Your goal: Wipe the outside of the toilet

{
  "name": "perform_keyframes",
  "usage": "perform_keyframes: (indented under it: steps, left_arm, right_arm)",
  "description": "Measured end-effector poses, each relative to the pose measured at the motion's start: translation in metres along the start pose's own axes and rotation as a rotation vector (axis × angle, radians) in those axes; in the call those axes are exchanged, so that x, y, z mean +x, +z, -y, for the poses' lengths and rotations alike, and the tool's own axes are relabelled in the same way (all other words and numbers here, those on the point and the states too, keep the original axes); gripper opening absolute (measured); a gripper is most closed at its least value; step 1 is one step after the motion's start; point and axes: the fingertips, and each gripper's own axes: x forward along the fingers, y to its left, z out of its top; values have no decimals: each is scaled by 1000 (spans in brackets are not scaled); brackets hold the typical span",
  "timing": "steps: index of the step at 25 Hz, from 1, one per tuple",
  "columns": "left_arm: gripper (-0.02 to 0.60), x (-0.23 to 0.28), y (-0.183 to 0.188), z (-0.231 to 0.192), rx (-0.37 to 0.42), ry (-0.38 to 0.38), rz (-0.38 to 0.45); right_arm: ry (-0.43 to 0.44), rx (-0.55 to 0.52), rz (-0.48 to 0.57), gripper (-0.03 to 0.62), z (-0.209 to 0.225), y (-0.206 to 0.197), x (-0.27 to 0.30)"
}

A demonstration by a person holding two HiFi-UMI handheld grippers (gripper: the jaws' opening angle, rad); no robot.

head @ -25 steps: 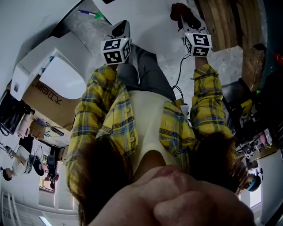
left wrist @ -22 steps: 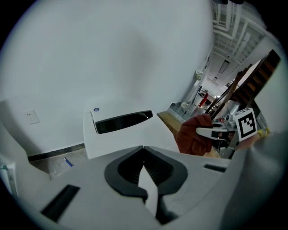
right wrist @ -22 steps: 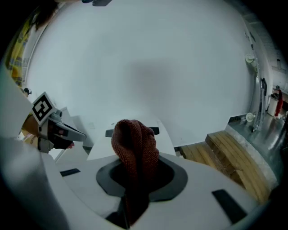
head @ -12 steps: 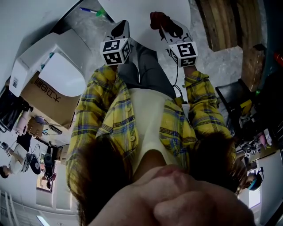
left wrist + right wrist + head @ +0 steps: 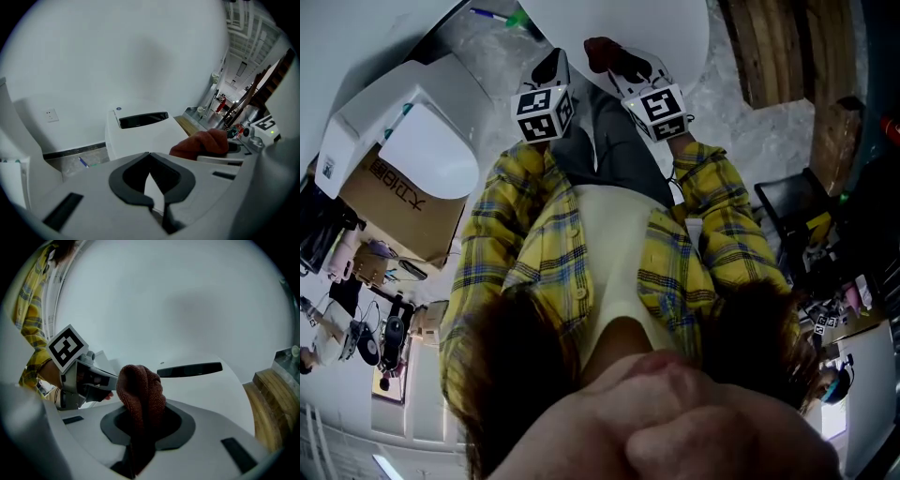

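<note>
Up close, clamping a rust-red cloth (image 5: 140, 385) in the right hand-held gripper (image 5: 143, 413), pinched low on the fabric and leaving a fat wad bunched above the tips. Clenched on nothing with the left hand-held gripper (image 5: 149, 157), tips pressed together, riding just beside the right one.

Just past both, closing on the toilet (image 5: 211, 390): white, glossy, lid down, with a dark slot (image 5: 190, 369) across the rear. Hard to say whether touching the lid with the cloth yet; from the head view, overlapping its near rim and no more than that. Looks like lining up for a stroke over the top, with the sides to follow.

Now the worries. Could drag the cloth out of the grip by pressing hard across that slick shell, given so narrow a pinch. Could scrape the glaze with bare jaw tips if tilting too steeply and folding the wad aside. Could knock the two hand-held grippers together, working this near one another. Could smear rather than wipe, using only a small bunched face.

Farther off, plain white wall (image 5: 187, 296), a pen (image 5: 83, 162) lying on the floor (image 5: 65, 164) at its foot, and away to the left a second toilet (image 5: 422, 155) sitting on a box (image 5: 403, 202)
</note>
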Motion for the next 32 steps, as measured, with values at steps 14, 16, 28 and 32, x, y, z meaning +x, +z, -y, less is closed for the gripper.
perform_keyframes:
  steps: [14, 16, 28, 32]
  left_arm:
    - [8, 19, -24, -10, -48, 18, -72]
    - [8, 20, -25, -9, -39, 12, -78]
    - [8, 32, -24, 10, 5, -35, -100]
    - [8, 35, -21, 15, 15, -49, -103]
  right_arm:
    - [13, -114, -160, 83, 9, -56, 38]
    - [-16, -131, -186, 83, 20, -63, 37]
    - [-192, -138, -228, 83, 107, -75, 6]
    - [-247, -149, -248, 83, 134, -79, -6]
